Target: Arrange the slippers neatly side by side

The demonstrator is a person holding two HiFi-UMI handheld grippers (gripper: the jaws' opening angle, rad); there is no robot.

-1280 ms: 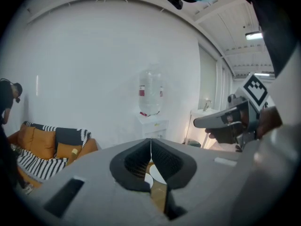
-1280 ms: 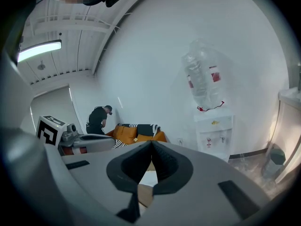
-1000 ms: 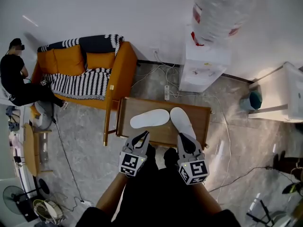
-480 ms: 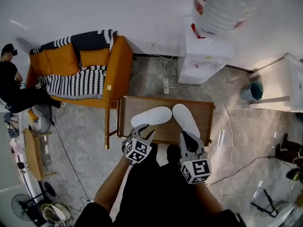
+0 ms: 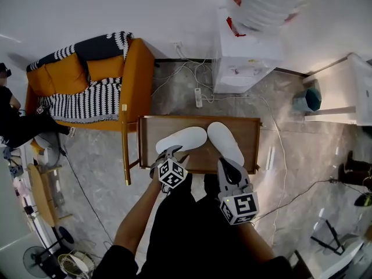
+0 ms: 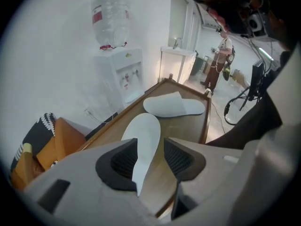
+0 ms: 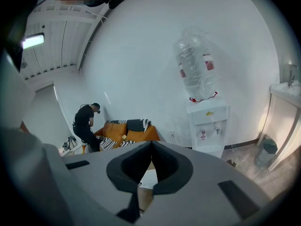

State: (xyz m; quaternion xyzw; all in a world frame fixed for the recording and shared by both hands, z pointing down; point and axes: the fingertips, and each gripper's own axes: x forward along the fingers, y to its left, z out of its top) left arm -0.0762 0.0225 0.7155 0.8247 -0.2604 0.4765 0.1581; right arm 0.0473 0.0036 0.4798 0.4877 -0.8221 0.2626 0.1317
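Two white slippers lie on a low wooden table (image 5: 148, 133). The left slipper (image 5: 181, 139) lies crosswise and the right slipper (image 5: 225, 142) points away at an angle; their far ends nearly meet. My left gripper (image 5: 176, 153) hangs over the left slipper's near end, and its jaws have just been opening. In the left gripper view that slipper (image 6: 143, 135) runs between the open jaws of the left gripper (image 6: 149, 161) without the pads pressing on it; the other slipper (image 6: 174, 106) lies beyond. My right gripper (image 5: 225, 166) is shut and empty by the right slipper's heel. In its own view the right gripper (image 7: 150, 166) shows its jaws closed.
An orange sofa (image 5: 87, 89) with a striped blanket stands left of the table. A water dispenser (image 5: 244, 68) stands behind it, with a power strip (image 5: 197, 97) and cables on the floor. A teal bin (image 5: 306, 100) and a white cabinet (image 5: 349, 92) are at right. A person (image 5: 11, 121) stands far left.
The left gripper has dropped and tilted down to the left slipper's near end, and its jaws have opened. The right gripper has barely moved.
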